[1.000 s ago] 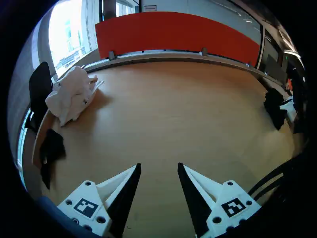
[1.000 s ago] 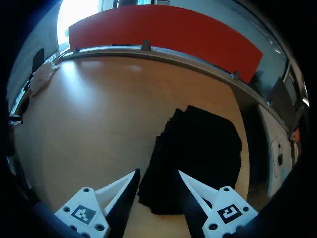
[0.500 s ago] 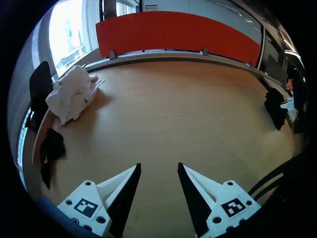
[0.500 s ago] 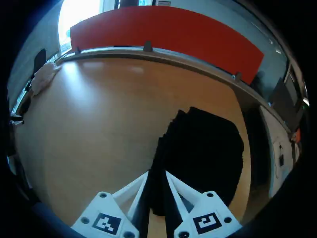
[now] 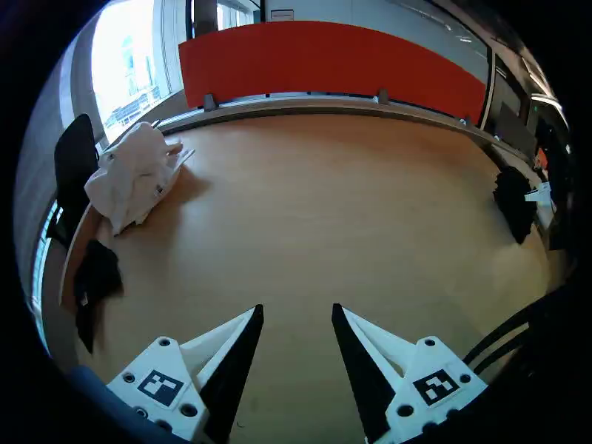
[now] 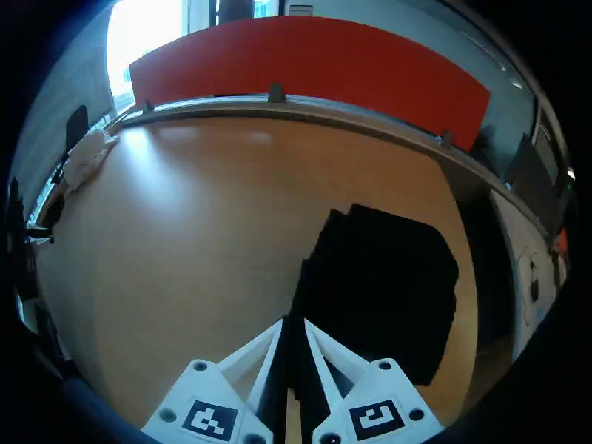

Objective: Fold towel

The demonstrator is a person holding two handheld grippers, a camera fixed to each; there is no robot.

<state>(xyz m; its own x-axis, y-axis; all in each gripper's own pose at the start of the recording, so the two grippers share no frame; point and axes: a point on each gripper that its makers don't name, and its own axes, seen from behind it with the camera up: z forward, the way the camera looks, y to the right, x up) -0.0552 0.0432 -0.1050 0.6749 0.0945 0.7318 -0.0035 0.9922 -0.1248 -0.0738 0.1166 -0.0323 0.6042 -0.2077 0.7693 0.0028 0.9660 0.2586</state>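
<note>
Wooden table [image 6: 185, 244], towel [image 6: 385, 288] in right tongs [image 6: 294, 325]

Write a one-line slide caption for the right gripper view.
Right claw shut on the near edge of a black towel lying on a wooden table, red partition behind.

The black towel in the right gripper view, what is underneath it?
The black towel lies flat on the wooden table, which shows around it. Whatever lies beneath the cloth itself is covered. The right gripper pinches its near edge.
</note>
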